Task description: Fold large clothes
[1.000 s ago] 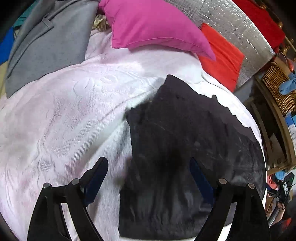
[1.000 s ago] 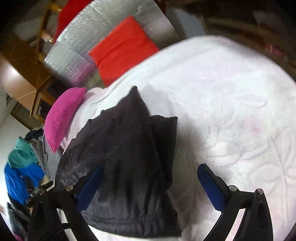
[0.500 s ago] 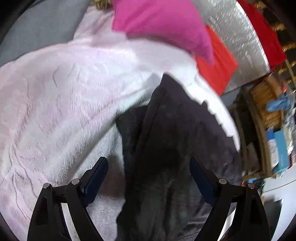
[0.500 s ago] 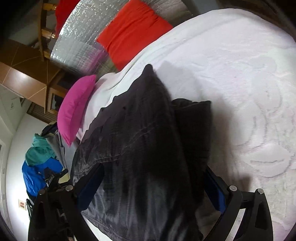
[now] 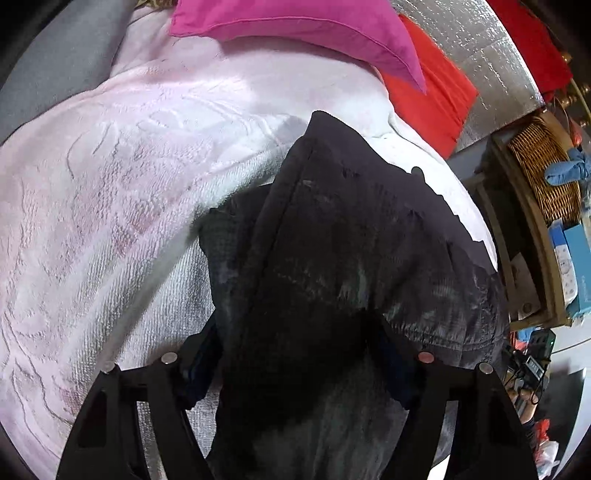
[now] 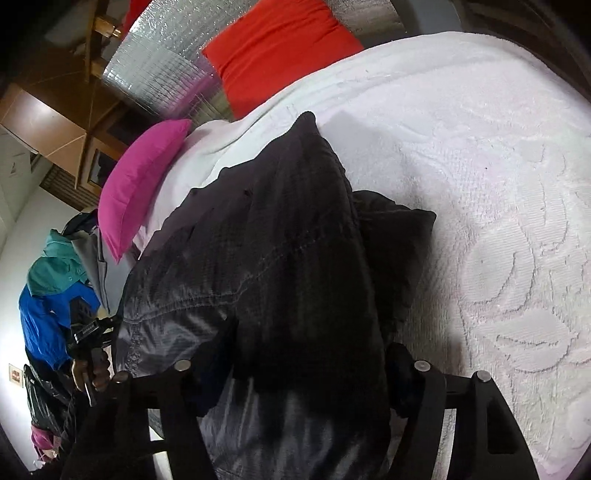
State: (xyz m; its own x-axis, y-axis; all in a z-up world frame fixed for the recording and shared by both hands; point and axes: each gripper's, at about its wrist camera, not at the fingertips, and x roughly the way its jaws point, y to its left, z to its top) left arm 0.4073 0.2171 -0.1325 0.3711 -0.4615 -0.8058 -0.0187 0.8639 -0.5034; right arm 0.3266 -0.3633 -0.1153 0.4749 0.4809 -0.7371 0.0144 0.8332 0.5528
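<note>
A black padded jacket (image 5: 351, 258) lies partly folded on the pale pink bedspread (image 5: 110, 221). Its near edge rises between the fingers of my left gripper (image 5: 295, 365), which has closed in on the cloth. In the right wrist view the same jacket (image 6: 280, 258) fills the middle, and its near edge sits between the fingers of my right gripper (image 6: 303, 365), also closed in on it. The blue pads are mostly hidden by fabric. The left gripper (image 6: 88, 332) shows at the left of the right wrist view, in a hand.
A magenta pillow (image 5: 295, 22) and a red cushion (image 5: 436, 96) lie at the bed's head against a silver panel (image 5: 480, 48). A grey garment (image 5: 55, 66) lies far left. A wicker basket (image 5: 543, 166) stands right of the bed. Blue and teal clothes (image 6: 48, 288) hang beyond the bed.
Both grippers moved down onto the jacket's near edge and their fingers closed in on it. The jacket's near edge has lifted and bunched between them.
</note>
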